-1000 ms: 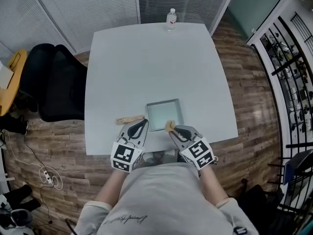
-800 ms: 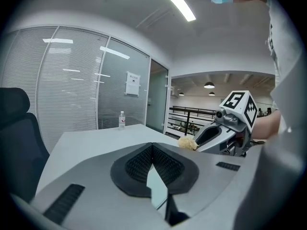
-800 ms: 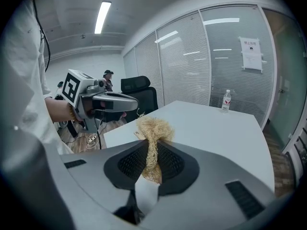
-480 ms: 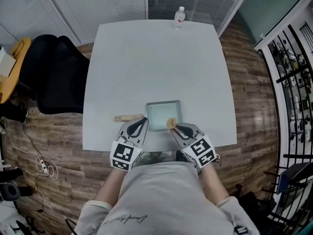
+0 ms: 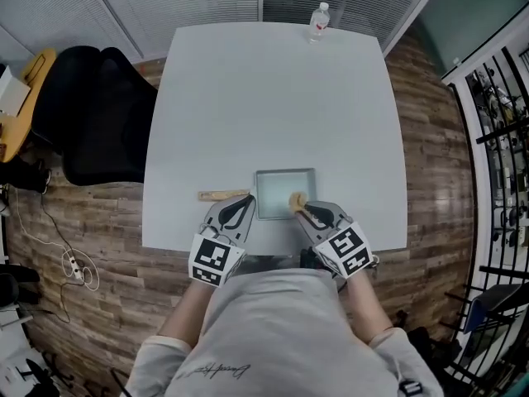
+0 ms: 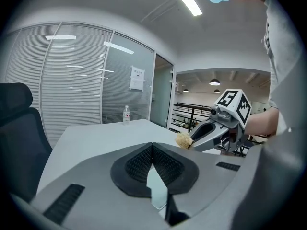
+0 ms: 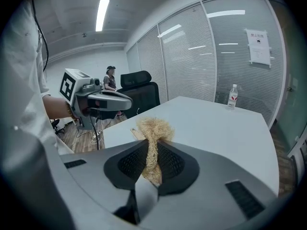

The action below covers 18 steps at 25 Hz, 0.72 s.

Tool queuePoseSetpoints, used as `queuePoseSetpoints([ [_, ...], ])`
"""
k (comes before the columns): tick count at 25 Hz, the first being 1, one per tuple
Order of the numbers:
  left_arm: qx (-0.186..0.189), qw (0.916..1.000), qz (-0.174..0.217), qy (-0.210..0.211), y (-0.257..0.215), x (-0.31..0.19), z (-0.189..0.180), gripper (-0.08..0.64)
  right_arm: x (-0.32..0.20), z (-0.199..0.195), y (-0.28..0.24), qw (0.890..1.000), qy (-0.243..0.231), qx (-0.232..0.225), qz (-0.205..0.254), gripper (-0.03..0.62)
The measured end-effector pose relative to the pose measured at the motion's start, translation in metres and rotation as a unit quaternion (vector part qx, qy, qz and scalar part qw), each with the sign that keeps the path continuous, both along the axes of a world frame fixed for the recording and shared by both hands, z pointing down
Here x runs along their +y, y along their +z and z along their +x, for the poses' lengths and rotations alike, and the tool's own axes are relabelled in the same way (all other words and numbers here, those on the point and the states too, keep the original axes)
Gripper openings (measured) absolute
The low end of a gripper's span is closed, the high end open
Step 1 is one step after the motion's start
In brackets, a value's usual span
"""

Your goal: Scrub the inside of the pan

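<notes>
A square grey pan [image 5: 281, 190] lies near the front edge of the white table [image 5: 264, 98]. My right gripper [image 5: 300, 208] is shut on a tan fibrous scrubber [image 5: 296, 201], which sits inside the pan by its right near corner. In the right gripper view the scrubber [image 7: 154, 128] bulges out above the closed jaws of that gripper [image 7: 152, 150]. My left gripper [image 5: 244, 204] is shut, its tips at the pan's left rim; whether they pinch the rim is hidden. The left gripper view shows its jaws closed [image 6: 152, 147] and the right gripper [image 6: 196, 138] with the scrubber [image 6: 183, 140].
A wooden stick [image 5: 221, 194] lies on the table just left of the pan. A water bottle [image 5: 318, 19] stands at the far edge. A black office chair [image 5: 99, 122] is left of the table, on a wooden floor.
The right gripper has carried the scrubber from the pan's near rim a little farther into the pan. The left gripper has stayed at the pan's left rim.
</notes>
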<state>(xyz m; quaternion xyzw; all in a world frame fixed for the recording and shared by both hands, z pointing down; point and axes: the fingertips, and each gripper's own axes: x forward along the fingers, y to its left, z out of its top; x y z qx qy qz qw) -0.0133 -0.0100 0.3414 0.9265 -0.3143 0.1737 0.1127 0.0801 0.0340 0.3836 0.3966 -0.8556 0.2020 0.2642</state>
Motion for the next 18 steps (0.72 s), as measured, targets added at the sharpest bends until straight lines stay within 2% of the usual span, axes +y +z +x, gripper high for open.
queuePoseSetpoints([
  [18, -0.032, 0.9986, -0.043, 0.005, 0.039, -0.012, -0.025, 0.012, -0.015, -0.005, 0.03, 0.999, -0.015, 0.024, -0.029, 0.069],
])
